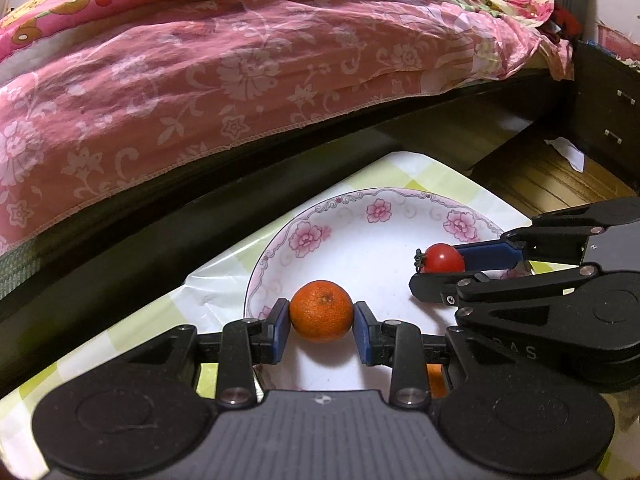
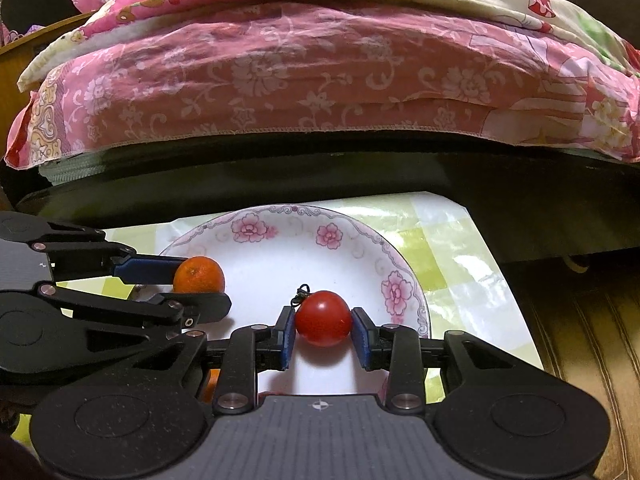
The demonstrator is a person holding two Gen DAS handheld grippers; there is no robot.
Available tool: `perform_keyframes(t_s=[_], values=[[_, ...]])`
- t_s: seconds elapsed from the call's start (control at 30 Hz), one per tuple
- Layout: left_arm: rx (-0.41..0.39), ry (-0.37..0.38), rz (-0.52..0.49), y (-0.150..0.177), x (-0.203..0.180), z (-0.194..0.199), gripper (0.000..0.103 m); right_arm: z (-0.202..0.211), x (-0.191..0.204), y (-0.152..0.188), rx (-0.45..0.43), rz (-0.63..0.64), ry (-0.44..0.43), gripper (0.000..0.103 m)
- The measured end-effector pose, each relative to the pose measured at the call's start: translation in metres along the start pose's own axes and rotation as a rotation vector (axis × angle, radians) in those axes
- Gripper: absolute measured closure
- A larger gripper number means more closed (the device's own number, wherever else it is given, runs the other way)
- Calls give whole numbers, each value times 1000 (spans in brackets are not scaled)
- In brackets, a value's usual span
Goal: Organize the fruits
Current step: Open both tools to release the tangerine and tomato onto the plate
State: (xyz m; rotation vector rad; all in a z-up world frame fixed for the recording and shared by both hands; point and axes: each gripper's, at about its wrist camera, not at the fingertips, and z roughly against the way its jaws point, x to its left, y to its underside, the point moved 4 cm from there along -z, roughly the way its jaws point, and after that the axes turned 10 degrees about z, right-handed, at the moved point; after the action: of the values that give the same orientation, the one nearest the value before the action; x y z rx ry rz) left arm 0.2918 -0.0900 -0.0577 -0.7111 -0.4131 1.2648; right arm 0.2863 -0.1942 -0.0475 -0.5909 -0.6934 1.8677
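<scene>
Gripping an orange [image 1: 321, 311] between its blue pads, the left hand-held gripper [image 1: 321, 326] sits over the near part of a flowered plate [image 1: 360, 232]. The right hand-held gripper [image 2: 323, 330] is closed on a red tomato [image 2: 323, 318] with a dry stem, also above the plate, to the right of the orange. The plate rests on a surface [image 2: 448, 248] covered in a green-checked cloth, just beside a bed [image 1: 200, 80] with a pink floral sheet.
</scene>
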Motion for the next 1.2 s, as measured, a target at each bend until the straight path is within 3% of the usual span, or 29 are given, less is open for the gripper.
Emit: perform_keyframes(t_s=[0.47, 1.2], values=[[-3, -28, -34, 1, -3, 1, 62, 2, 2, 2, -8, 26, 8, 73], [-40, -37, -43, 1, 0, 26, 56, 12, 0, 2, -52, 38, 23, 56]])
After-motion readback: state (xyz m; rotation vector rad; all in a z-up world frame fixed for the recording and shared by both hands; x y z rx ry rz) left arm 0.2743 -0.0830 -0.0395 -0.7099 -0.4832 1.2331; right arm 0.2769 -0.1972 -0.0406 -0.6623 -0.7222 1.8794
